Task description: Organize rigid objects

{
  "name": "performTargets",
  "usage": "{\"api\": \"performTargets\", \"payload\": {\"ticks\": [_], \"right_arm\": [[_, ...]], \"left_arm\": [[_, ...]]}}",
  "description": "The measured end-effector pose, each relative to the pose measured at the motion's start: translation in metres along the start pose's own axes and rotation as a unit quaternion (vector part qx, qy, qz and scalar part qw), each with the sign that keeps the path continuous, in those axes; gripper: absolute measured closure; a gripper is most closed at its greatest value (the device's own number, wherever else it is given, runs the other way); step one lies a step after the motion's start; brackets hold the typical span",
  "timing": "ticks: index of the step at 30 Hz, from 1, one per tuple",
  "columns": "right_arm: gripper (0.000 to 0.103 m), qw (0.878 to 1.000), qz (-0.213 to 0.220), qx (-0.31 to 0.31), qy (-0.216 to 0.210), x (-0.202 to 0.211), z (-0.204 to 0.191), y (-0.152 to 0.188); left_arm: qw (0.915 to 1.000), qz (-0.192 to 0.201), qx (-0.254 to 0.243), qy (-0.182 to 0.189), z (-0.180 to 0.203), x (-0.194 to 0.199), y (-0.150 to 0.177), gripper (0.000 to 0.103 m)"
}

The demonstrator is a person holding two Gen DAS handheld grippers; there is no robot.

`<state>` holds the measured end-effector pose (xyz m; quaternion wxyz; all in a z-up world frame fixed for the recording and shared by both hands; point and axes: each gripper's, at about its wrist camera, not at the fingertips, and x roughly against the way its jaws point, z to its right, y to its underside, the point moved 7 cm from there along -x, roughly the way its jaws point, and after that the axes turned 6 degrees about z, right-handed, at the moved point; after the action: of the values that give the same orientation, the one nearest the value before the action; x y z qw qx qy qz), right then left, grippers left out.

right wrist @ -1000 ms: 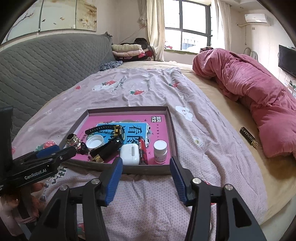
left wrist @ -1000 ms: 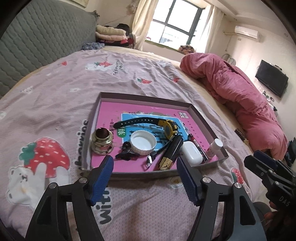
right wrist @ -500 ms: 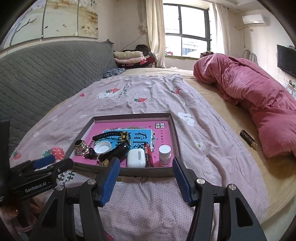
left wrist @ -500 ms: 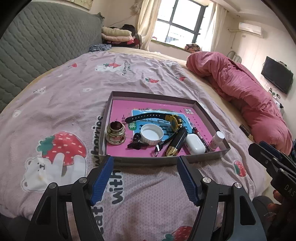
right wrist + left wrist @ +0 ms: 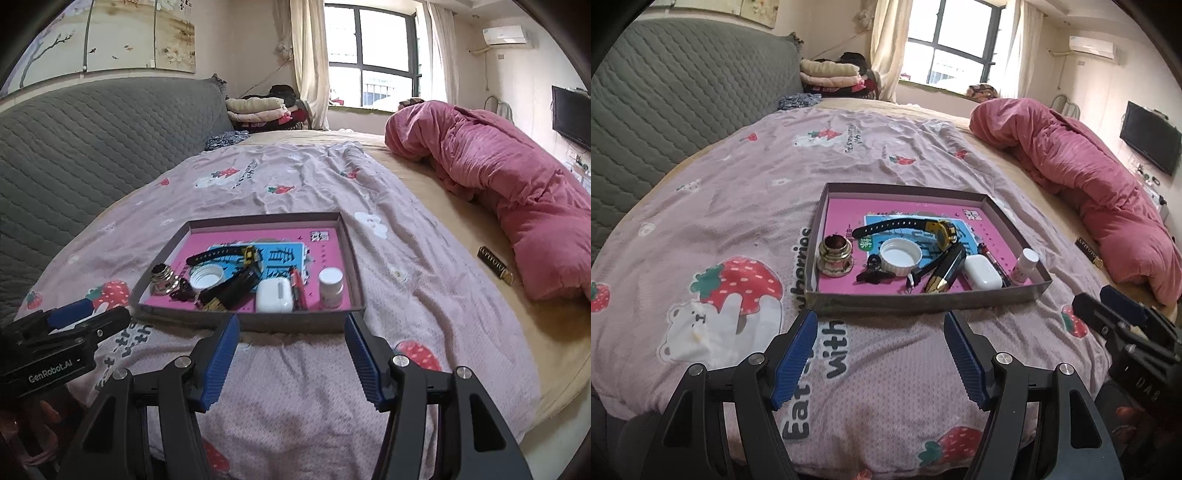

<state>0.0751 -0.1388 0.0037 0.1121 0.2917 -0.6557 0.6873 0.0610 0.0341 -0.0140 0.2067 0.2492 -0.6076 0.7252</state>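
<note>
A shallow cardboard box (image 5: 923, 297) with a pink floor lies on the strawberry-print bedspread (image 5: 738, 192). Inside it are a gold jar (image 5: 834, 254), a white lid (image 5: 900, 255), a black and yellow watch (image 5: 938, 230), a black and gold tube (image 5: 947, 267), a white earbud case (image 5: 982, 272), a red pen and a small white bottle (image 5: 1024, 266). My left gripper (image 5: 880, 325) hangs open and empty just short of the box's near wall. My right gripper (image 5: 291, 323) is likewise open and empty at the near wall of the box (image 5: 352, 266).
A rolled pink duvet (image 5: 498, 177) lies along the right of the bed. A small black and gold item (image 5: 495, 264) rests on the tan sheet beside it. A grey quilted headboard (image 5: 665, 92) runs along the left. Folded clothes are stacked at the far end.
My left gripper has drawn back and a little up from the box, which now sits farther from its fingertips. The right gripper has hardly shifted. Both stay open.
</note>
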Motion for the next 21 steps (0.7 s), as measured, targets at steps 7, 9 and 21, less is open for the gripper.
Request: {"api": "performTargets", "payload": {"ticks": [7,9,21], "right_arm": [[0.044,1.000,-0.020,-0.015,-0.011,-0.001,-0.003,0.023],[0.044,1.000,-0.017,-0.015,-0.009,-0.001,-0.003,0.028],[0.044,0.999,-0.033,-0.013,-0.006,-0.010,-0.005,0.042]], "left_arm": [[0.9999,-0.012,-0.010,-0.006,0.006,0.006,0.012,0.031],[0.9998,-0.014,-0.012,-0.008,0.007,0.006,0.014,0.031],[0.9993,-0.028,-0.016,-0.019,0.006,-0.003,0.022,0.031]]}}
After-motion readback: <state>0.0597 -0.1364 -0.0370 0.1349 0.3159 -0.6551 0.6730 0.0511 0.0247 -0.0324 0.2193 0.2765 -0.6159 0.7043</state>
